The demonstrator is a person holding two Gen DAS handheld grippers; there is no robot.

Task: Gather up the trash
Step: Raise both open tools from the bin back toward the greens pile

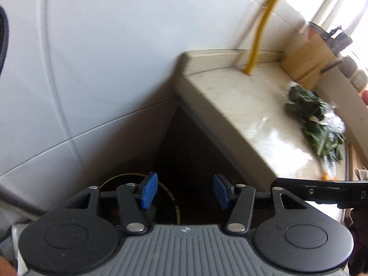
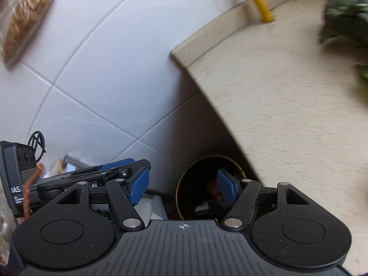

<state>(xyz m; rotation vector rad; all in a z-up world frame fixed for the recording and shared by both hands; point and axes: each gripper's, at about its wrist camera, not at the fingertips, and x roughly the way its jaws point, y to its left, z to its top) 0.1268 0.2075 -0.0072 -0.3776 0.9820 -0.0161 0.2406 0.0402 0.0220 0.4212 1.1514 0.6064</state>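
Both grippers empty above the floor bin beside the counter end.

Round trash bin [image 2: 208, 184] stands upright, mouth up, below the countertop [image 2: 287, 105] edge, some litter inside. Left gripper [image 1: 185, 193] and right gripper [image 2: 182, 187] both spread wide, pads touching nothing.

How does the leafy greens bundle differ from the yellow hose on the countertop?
The leafy greens are dark green, bunched and lie flat; the yellow hose is thin, smooth and rises upward from the back. The greens sit partly in clear plastic; the hose is bare. Both are on the beige countertop.
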